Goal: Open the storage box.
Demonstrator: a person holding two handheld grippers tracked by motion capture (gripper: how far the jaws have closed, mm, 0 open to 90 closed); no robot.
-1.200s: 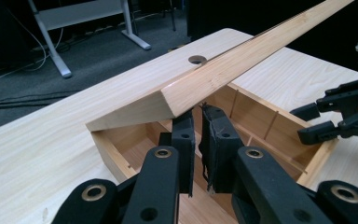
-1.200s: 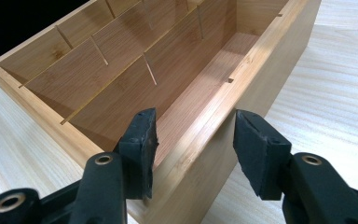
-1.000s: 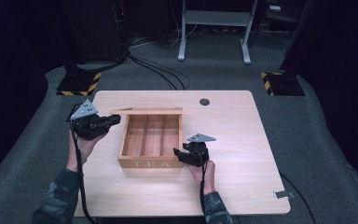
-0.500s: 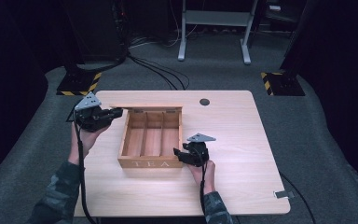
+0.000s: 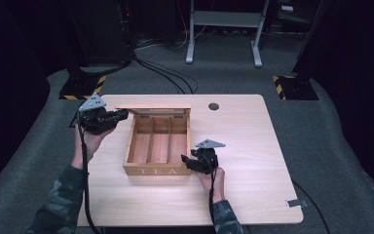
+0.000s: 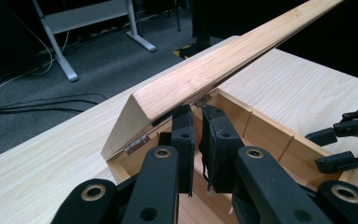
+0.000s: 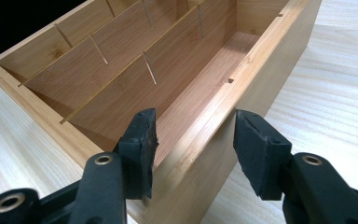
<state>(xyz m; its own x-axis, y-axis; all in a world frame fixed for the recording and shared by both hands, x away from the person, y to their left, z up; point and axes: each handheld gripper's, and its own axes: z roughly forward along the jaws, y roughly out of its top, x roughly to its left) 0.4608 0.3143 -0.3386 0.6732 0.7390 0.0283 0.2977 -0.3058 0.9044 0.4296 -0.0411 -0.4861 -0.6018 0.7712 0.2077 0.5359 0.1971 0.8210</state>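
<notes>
1. Writing: the box (image 5: 158, 146) carries the letters "TEA" on its near front face, seen in the high view. No other readable label shows.
2. The box stands on the table (image 5: 253, 146), left of the table's middle. It is open, with three long compartments running from its near face to its far side.
3. Left of the box, the left gripper (image 5: 119, 115) sits at the box's far left corner, held by the left hand (image 5: 91, 141). It points right, toward the lid (image 5: 153, 109).
4. The lid stands raised along the far edge of the box, hinged there. In the left gripper view a small metal hinge (image 6: 137, 141) shows at the corner where the lid meets the box.
5. Left gripper state: its jaws stand narrow, nearly together, just under the lid's edge over the box's back corner. Whether they pinch anything, I cannot tell.
6. Right of the box, the right gripper (image 5: 191, 161) is at the box's near right corner, held by the right hand (image 5: 213, 176).
7. Right gripper state: in the right gripper view (image 7: 193, 135) its jaws straddle the box's right wall (image 7: 242, 88), one inside the rightmost compartment and one outside, clamped on that wall.
8. Far right of the box, a small dark round disc (image 5: 214, 106) lies in the table top near the far edge.
</notes>
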